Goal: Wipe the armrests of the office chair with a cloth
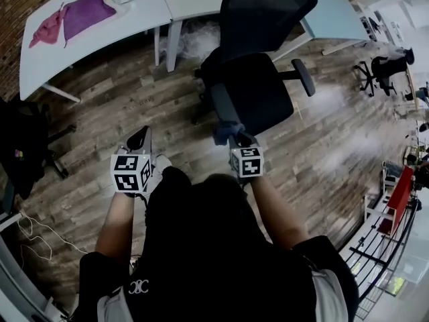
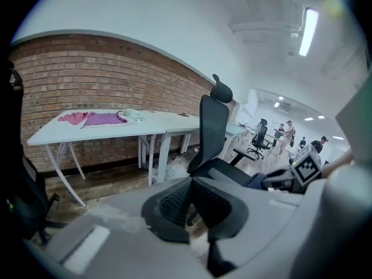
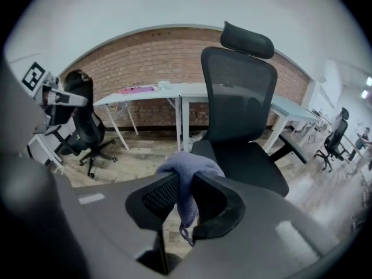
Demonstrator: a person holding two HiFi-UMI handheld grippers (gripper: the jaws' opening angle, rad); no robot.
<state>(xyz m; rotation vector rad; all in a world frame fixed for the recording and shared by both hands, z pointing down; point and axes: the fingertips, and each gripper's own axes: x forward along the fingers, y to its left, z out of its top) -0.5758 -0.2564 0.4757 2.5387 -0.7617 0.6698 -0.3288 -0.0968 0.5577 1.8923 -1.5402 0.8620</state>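
Nearest concern first: the cloth (image 3: 189, 168) is bunched, and only a fold of it is caught in the right gripper (image 3: 181, 186), with a tail hanging below the jaws. We judge that a drag along an armrest could tug it loose, or let bare gripper plastic rub the pad instead of fabric. We also expect an office chair to swivel or roll under a sideways push, and nothing is bracing it. The right gripper's jaws are drawn nearly together, pinching the cloth between them. The left gripper (image 2: 190, 186) has its jaws pressed together at the tips with nothing between them. In the head view it (image 1: 139, 139) is held to the left over the wooden floor (image 1: 100, 119), apart from the chair. The right gripper (image 1: 236, 139) carries the cloth (image 1: 226, 131) close to the front edge of the seat, and we cannot tell whether it touches. It is on neither armrest, so we judge wiping not yet begun. Beyond stands the office chair (image 1: 258, 92), facing us, with one armrest (image 1: 304, 76) in plain sight on its far side from the left gripper; the other we cannot make out well. Farther off is a white tabletop (image 1: 47, 59) with a pink rag (image 1: 45, 29) and a purple rag (image 1: 86, 11) on it, and a brick wall (image 3: 145, 57) behind that.
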